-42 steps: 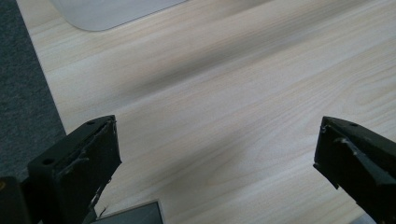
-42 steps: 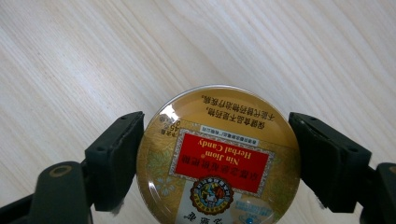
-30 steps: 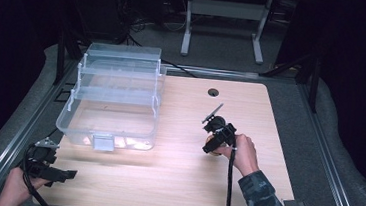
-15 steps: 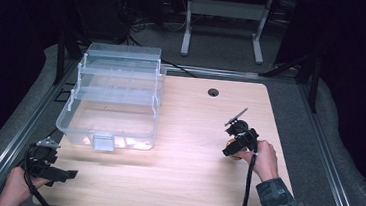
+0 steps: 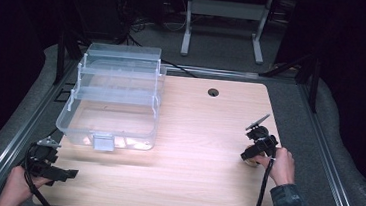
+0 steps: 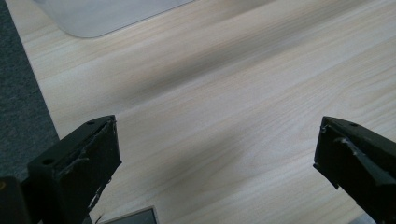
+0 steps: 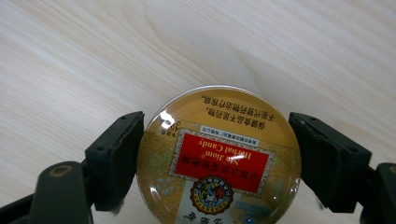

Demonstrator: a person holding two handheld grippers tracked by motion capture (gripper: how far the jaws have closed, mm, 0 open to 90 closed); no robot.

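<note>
Right gripper view: the right hand-held gripper [image 7: 217, 163] clamps a round gold candy tin [image 7: 218, 158] at lower centre, above the table [image 7: 116, 51]. Left gripper view: the left hand-held gripper [image 6: 217, 154] stands open, jaws wide apart at the bottom corners.

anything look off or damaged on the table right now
Nothing stands out. The clear plastic tiered box stands upright and open on the wooden table, and the round gold candy tin sits squarely in the right gripper, label intact.
</note>
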